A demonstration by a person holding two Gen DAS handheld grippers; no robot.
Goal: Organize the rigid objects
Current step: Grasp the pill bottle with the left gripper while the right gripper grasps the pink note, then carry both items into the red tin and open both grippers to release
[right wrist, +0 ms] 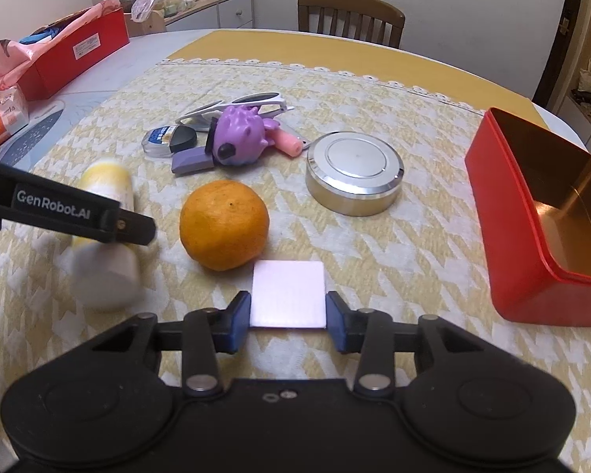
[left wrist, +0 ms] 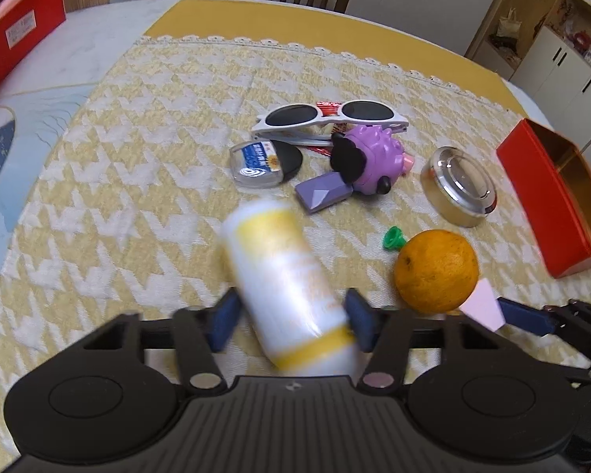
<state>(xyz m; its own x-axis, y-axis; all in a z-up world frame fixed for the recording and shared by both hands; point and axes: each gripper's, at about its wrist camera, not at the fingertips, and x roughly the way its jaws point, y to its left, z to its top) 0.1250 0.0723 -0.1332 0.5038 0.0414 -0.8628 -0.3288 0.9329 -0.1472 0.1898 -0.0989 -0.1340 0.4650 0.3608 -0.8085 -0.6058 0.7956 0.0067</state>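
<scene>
My left gripper (left wrist: 291, 321) is shut on a white and yellow bottle (left wrist: 287, 287), which is blurred; the bottle also shows in the right wrist view (right wrist: 106, 244) under the left gripper's arm. My right gripper (right wrist: 288, 317) is shut on a pale pink square card (right wrist: 288, 293), also visible in the left wrist view (left wrist: 482, 303). An orange (right wrist: 224, 224) lies just beyond the card. An open red tin (right wrist: 539, 220) with a gold inside stands at the right. White sunglasses (left wrist: 335, 118), a purple toy (left wrist: 368, 157) and a round silver tin (right wrist: 354, 173) lie further back.
A small clear case (left wrist: 258, 161), a purple block (left wrist: 323, 193) and a green cap (left wrist: 394, 238) lie on the yellow patterned cloth (left wrist: 138, 157). A long red box (right wrist: 78, 55) stands at the far left. A wooden chair (right wrist: 350, 15) is behind the table.
</scene>
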